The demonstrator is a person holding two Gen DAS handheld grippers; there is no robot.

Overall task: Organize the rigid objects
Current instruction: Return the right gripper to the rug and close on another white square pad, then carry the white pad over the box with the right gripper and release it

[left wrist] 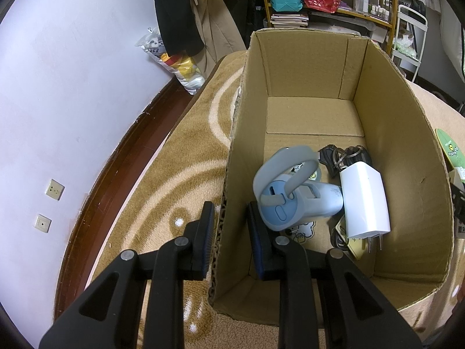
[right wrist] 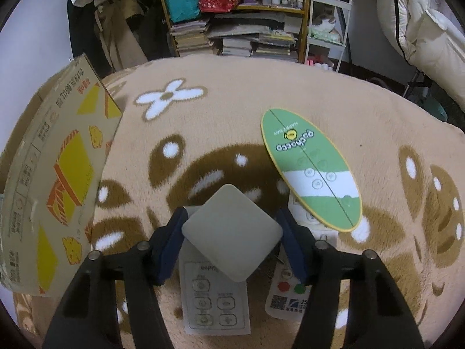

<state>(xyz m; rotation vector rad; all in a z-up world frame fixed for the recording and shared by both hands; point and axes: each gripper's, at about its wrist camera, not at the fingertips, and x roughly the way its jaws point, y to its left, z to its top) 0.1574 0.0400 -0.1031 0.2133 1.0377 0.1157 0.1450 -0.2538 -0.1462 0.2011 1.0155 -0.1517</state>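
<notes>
The right gripper [right wrist: 232, 234] is clamped on a grey square block [right wrist: 232, 232], gripped corner to corner and held above two flat remotes [right wrist: 216, 302] that lie on the patterned rug [right wrist: 232, 110]. Just beyond them a green oval board [right wrist: 311, 168] rests on the rug, its near end overlapping a further white remote. The cardboard box [right wrist: 58, 174] stands to the left, its printed side facing this camera. The left gripper [left wrist: 229, 232] straddles the box's near-left wall [left wrist: 232, 203], one finger outside and one inside; the jaws look set about the cardboard, but whether they pinch it I cannot tell. Inside the box, nearest, lies a blue handheld device with a grey strap [left wrist: 290, 197], a white charger [left wrist: 364, 200] leaning beside it, dark cables behind; the far half of the floor is bare. The step in hand appears to be carrying the block to the box while the left side steadies it. The next move calls for swinging left, clearing the tall wall and releasing over the bare floor. Shelves of books stand farthest off.
</notes>
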